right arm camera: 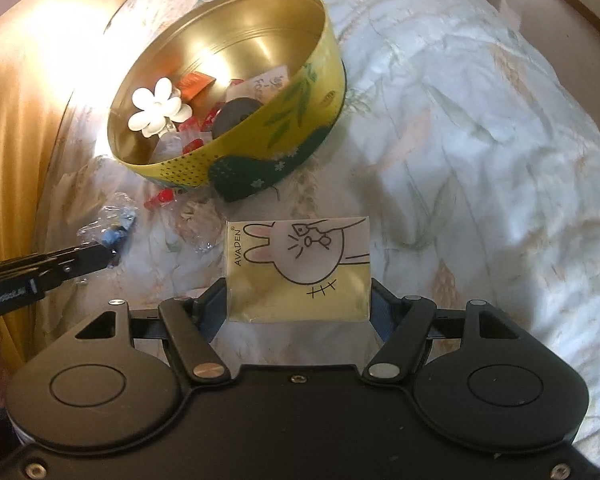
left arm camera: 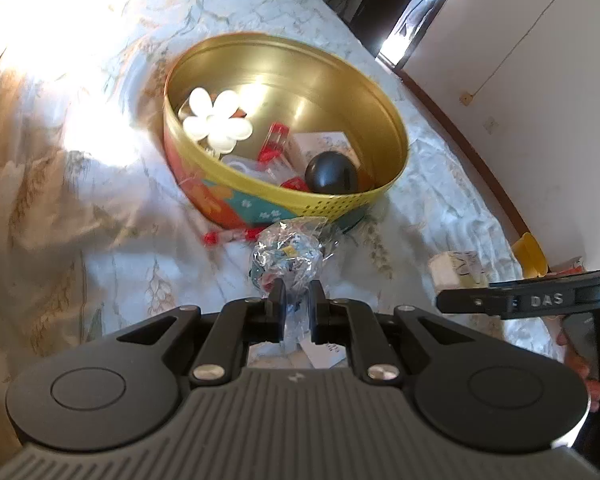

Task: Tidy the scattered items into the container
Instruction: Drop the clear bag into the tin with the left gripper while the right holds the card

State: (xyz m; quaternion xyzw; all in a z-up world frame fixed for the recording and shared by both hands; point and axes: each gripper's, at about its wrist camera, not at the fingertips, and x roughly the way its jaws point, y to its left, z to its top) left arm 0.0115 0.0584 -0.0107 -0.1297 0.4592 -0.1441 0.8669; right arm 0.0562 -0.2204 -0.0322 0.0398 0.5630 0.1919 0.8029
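Two hand-held grippers, both loaded, both short of the tin. Surface is a bed [right arm camera: 480, 128] with a pale floral cover, not a counter.

Key relation: the round gold tin [left arm camera: 392, 132] lies straight ahead of the left hand-held gripper [left arm camera: 297, 308] and just past its load; from the right hand-held gripper [right arm camera: 298, 300] the tin [right arm camera: 324, 92] is ahead and off to the left, a bit further. Judgement: left is nearer, likely drops first.

Left: jaws narrow, pinching a crinkled clear plastic packet [left arm camera: 288, 256], which sticks out forward toward the tin's near wall. Packet looks lifted off the cover, can't be sure.

Right: jaws spread to the width of a flat yellow rabbit-print sachet [right arm camera: 298, 268], gripped by its side edges, long axis across the jaws, face up to the camera.

Tin contents: white flower-shaped clip [left arm camera: 216, 120], dark round object [left arm camera: 331, 173], small white box [left arm camera: 324, 145], red wrapped pieces [left arm camera: 274, 142], clear wrappers. Plenty of room left.

Still loose on the bed: a red-ended wrapped sweet [left arm camera: 230, 236] touching or just beside the tin's near wall.
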